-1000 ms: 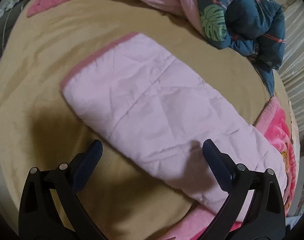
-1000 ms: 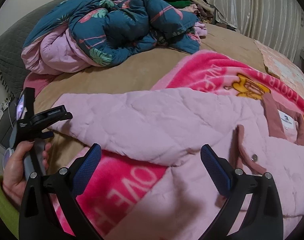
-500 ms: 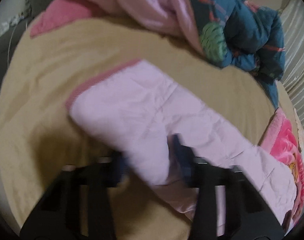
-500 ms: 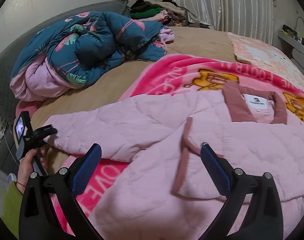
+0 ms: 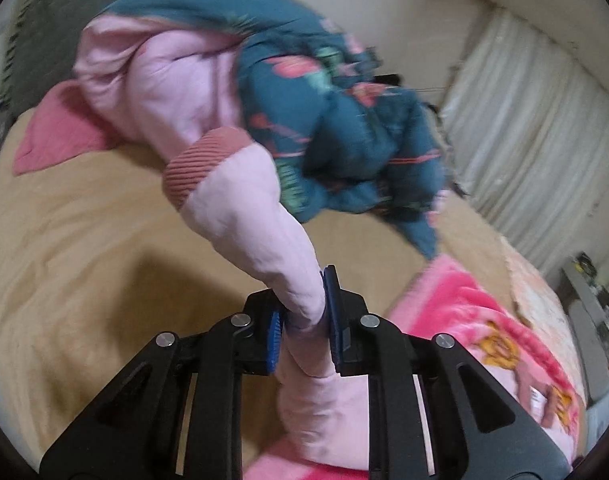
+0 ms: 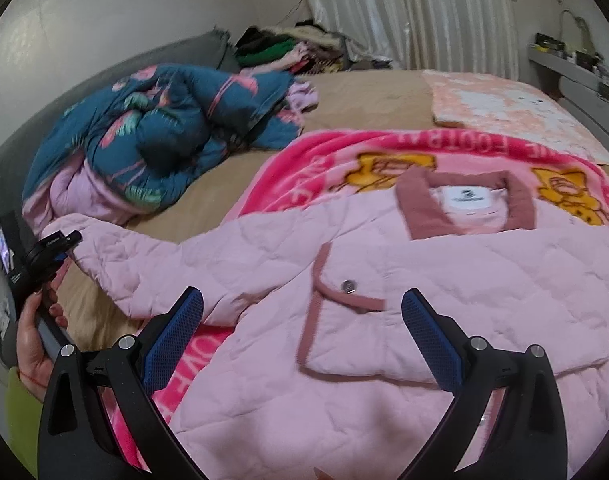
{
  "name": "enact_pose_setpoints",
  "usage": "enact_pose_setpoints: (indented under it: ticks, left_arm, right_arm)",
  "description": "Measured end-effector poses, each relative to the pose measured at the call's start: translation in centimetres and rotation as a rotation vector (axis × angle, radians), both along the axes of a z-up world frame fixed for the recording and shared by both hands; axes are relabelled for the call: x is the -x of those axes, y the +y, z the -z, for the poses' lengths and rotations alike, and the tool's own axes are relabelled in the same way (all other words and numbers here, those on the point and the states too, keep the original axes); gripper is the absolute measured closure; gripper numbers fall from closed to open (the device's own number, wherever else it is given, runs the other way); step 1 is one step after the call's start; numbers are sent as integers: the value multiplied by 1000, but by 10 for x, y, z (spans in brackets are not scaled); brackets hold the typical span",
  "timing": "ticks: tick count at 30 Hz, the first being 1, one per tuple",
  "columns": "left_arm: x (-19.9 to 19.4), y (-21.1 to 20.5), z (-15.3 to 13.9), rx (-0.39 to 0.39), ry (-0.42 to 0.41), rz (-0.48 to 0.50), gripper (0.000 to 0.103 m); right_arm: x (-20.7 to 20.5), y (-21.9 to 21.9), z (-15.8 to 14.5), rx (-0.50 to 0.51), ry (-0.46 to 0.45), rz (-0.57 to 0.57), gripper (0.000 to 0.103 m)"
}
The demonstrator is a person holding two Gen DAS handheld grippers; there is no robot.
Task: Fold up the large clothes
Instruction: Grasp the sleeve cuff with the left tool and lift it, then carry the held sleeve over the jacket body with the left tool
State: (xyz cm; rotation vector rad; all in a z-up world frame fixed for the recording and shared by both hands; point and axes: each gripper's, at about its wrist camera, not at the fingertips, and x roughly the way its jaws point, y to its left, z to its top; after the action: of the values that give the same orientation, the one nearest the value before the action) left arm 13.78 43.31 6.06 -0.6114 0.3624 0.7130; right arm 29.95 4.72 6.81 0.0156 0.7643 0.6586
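A pale pink quilted jacket point(image 6: 384, 320) lies face up on the bed, its darker pink collar point(image 6: 464, 200) at the far side. My left gripper point(image 5: 302, 320) has the jacket's sleeve point(image 5: 256, 216) pinched between its blue pads, and the jaws are still closing on it. The sleeve is lifted off the sheet, its ribbed cuff point(image 5: 200, 164) sticking up ahead. In the right wrist view that left gripper point(image 6: 52, 248) shows at the far left, held by a hand point(image 6: 36, 332). My right gripper point(image 6: 302, 300) hovers open over the jacket's front by the snap button point(image 6: 347, 286), with nothing between its fingers.
A bright pink printed blanket point(image 6: 304, 160) lies under the jacket on the tan sheet point(image 5: 84, 260). A bunched teal floral duvet point(image 6: 164, 136) sits at the back left. Piled clothes point(image 6: 284, 48) and a curtain point(image 6: 424, 8) lie behind, a peach cover point(image 6: 504, 100) at the right.
My left gripper went from wide open over the flat sleeve to shut on it and has lifted it. The right gripper swung along the jacket toward its collar.
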Motion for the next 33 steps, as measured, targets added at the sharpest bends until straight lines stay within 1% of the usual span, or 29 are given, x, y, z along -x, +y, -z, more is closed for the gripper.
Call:
enact_pose_setpoints:
  ticks: [2,4,7,12,16,19,23,27,33]
  left_arm:
    - [-3,-15,-10,-20,-25,43,92]
    - [-9,-34,-20,-57,-35,84,92]
    - [-8,-60,-26,-79,-60,135,93]
    - [-17,-98,-28,-79,-32,201,97]
    - [-21,-119,-32,-88,-9,231,98]
    - [-24,-131,-36,-75,-2,255,99]
    - [-31,-152,-53,-105,7,268,99]
    - [-38,-173,-72,-137,3,286,99]
    - [-52,-208,-87,-165,-2,336,99]
  right_arm:
    - [0,-15,-5,-17,-4,20,4]
    - [1,-26,-8,-26,-3,33,4]
    - [3,-44,-14,-35,-5,51,4]
    - [8,-81,-34,-56,-34,82,4]
    - [11,-108,-41,-100,-34,105,4]
    - [16,-126,-44,-134,-32,112,4]
    - [23,-143,-45,-165,-27,106,4]
    - [29,-157,-45,-171,-33,97,4]
    - [31,-178,-43,-188,-31,114,4]
